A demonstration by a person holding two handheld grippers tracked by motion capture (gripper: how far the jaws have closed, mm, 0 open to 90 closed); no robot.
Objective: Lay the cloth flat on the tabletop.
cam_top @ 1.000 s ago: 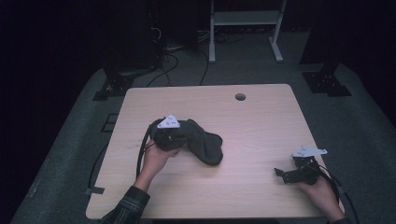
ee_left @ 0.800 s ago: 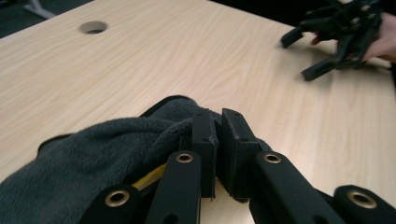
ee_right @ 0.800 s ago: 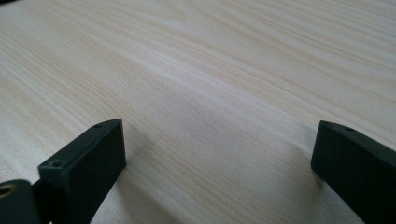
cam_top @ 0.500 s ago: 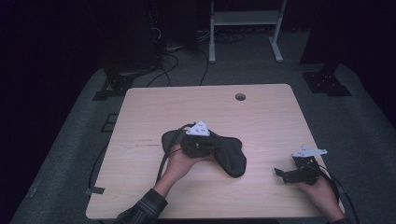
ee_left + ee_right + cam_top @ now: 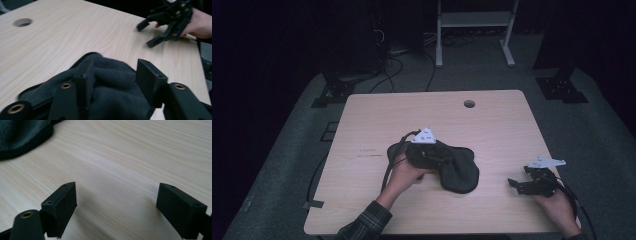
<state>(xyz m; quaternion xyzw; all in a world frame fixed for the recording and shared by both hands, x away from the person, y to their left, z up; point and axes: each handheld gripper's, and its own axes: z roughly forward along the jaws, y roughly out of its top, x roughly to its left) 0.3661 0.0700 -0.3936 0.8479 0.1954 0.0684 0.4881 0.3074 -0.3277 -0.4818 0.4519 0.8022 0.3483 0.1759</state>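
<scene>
Dark knit cloth (image 5: pixel 455 168), heaped near the middle of the table (image 5: pixel 377 120); soft, light and limp by the look of it, likely to sag and slide on smooth wood. Best pinched at the thick hemmed rim (image 5: pixel 30 143) or a raised fold. Left gripper (image 5: pixel 113 77) astride the heap, jaws just parted, pads off the fabric. Right gripper (image 5: pixel 526 181) well apart at the table's right, jaws just narrowed slightly, gaping over bare wood. Garment's kind hard to tell; underside and near folds hidden.

Cloth (image 5: pixel 457 167) lies on bench (image 5: pixel 377 120), centre-front. Left gripper (image 5: pixel 439 159) sits over cloth's left part. Right gripper (image 5: pixel 520 184) at front-right, well apart. Cable hole (image 5: pixel 469 104) behind cloth.
</scene>
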